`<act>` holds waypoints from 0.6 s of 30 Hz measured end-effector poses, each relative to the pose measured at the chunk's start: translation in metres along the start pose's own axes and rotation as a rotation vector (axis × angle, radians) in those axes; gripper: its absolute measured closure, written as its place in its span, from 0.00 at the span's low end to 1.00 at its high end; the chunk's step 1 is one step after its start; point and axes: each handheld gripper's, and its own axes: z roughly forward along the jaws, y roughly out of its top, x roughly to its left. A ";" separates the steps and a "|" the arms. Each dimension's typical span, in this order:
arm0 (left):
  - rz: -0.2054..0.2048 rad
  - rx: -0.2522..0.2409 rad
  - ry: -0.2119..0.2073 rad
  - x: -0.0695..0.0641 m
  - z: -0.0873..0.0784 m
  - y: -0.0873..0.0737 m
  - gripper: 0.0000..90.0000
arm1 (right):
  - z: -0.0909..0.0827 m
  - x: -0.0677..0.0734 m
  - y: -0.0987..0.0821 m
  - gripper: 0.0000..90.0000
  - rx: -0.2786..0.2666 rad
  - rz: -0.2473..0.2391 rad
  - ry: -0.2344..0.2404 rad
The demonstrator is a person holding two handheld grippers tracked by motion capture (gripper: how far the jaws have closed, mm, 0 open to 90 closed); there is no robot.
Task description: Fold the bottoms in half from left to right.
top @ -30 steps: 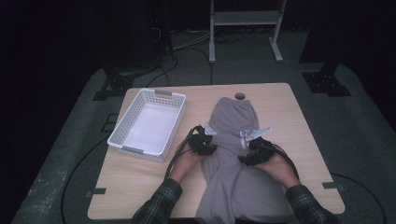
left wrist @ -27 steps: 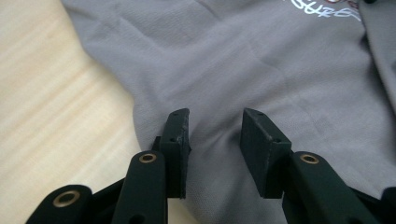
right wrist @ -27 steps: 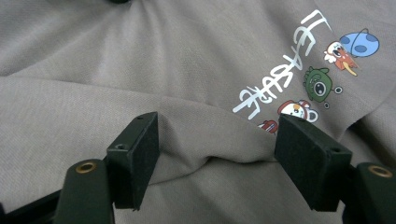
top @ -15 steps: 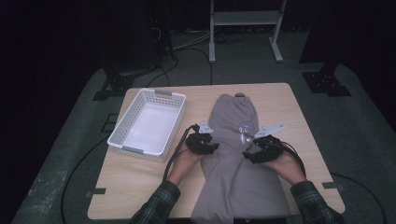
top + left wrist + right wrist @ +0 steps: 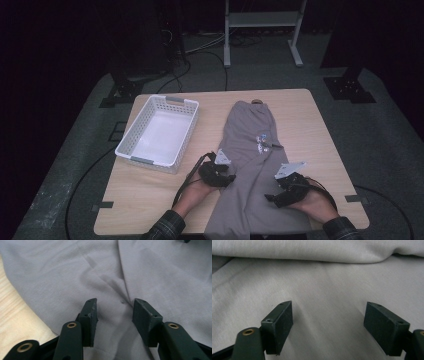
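A long grey garment (image 5: pixel 250 130) lies flat down the middle of the wooden table (image 5: pixel 310 130), from the far edge to the near edge, with a small printed tag (image 5: pixel 262 140) on it. My left gripper (image 5: pixel 227 178) rests at its left border, my right gripper (image 5: pixel 275 197) on its right side nearer the front. In the left gripper view the left gripper (image 5: pixel 115 307) is open over a seam of the grey cloth (image 5: pixel 150 270). The right gripper (image 5: pixel 328 312) hovers open and wide over smooth cloth (image 5: pixel 324 277). Both pairs of jaws have just been opening, and neither clamps any cloth.
A white plastic basket (image 5: pixel 132 159) with nothing in it stands on the table's left half. Bare wood lies to the right of the garment. A small dark round mark (image 5: pixel 257 101) sits at the far edge. Cables trail off the near left side, and a metal rack stands beyond the table.
Both hands have slid along the garment toward the near edge, the right one also outward to the right. The garment now lies longer and smoother.
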 end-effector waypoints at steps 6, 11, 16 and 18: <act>-0.016 -0.001 0.028 0.009 0.006 0.007 0.62 | 0.006 -0.008 0.008 0.24 0.000 0.012 -0.010; -0.037 0.007 0.054 0.029 0.015 0.018 0.62 | 0.015 -0.021 0.020 0.24 0.003 0.033 -0.026; -0.059 0.026 0.085 0.051 0.024 0.030 0.62 | 0.024 -0.040 0.033 0.23 -0.002 0.062 -0.042; -0.060 0.026 0.110 0.057 0.027 0.033 0.62 | 0.028 -0.047 0.038 0.23 -0.009 0.070 -0.049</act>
